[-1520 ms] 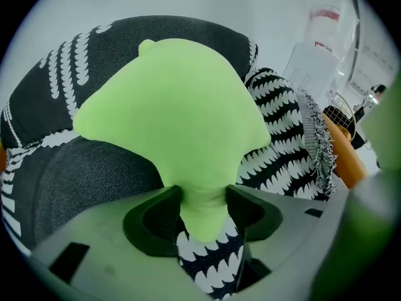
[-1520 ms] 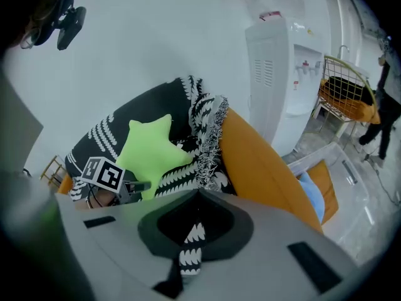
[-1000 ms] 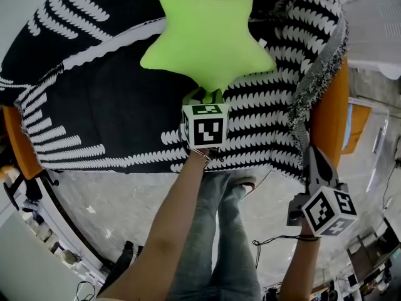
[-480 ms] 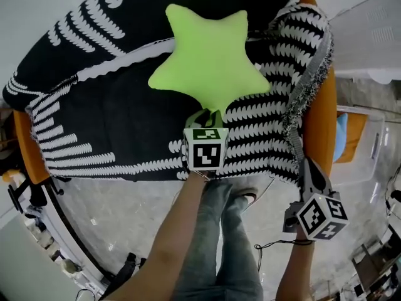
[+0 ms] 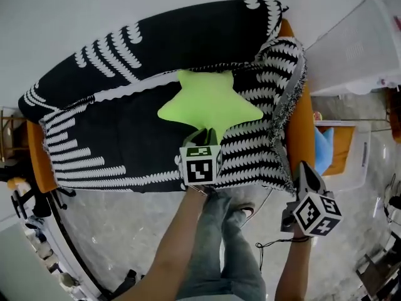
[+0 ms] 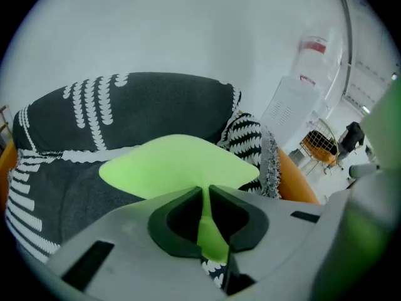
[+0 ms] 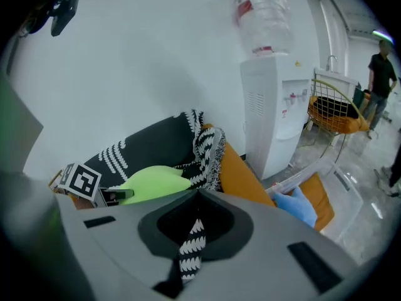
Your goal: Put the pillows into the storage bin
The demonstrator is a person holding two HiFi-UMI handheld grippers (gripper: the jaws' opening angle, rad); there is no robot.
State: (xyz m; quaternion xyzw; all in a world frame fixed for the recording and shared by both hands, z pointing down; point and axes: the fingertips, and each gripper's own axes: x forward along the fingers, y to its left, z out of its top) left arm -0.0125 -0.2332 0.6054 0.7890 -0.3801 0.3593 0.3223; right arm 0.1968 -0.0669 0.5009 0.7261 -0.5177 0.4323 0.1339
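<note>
A lime-green star pillow (image 5: pixel 210 102) hangs just over the sofa seat (image 5: pixel 113 130), which has a black-and-white patterned throw on it. My left gripper (image 5: pixel 207 132) is shut on the star's near point. Its jaws have just been closing, and the green fabric is pinched flat between them (image 6: pixel 205 190). The rest of the star (image 6: pixel 175 165) spreads out beyond the jaws. My right gripper (image 5: pixel 305 170) hovers beside the sofa's orange arm with its jaws together (image 7: pixel 198 193) and nothing held. A clear storage bin (image 5: pixel 360 162) stands on the floor right of the sofa.
The bin (image 7: pixel 332 168) holds a blue item (image 7: pixel 296 204) and something orange. A white water dispenser (image 5: pixel 357 49) stands behind it. The throw's fringe hangs over the sofa arm (image 5: pixel 302 130). A person (image 7: pixel 379 74) stands far off at the right. My legs are below the grippers.
Both grippers have risen away from the sofa, and the star pillow has come up with the left one. The sofa looks smaller, and the clear bin has come into view at the right.
</note>
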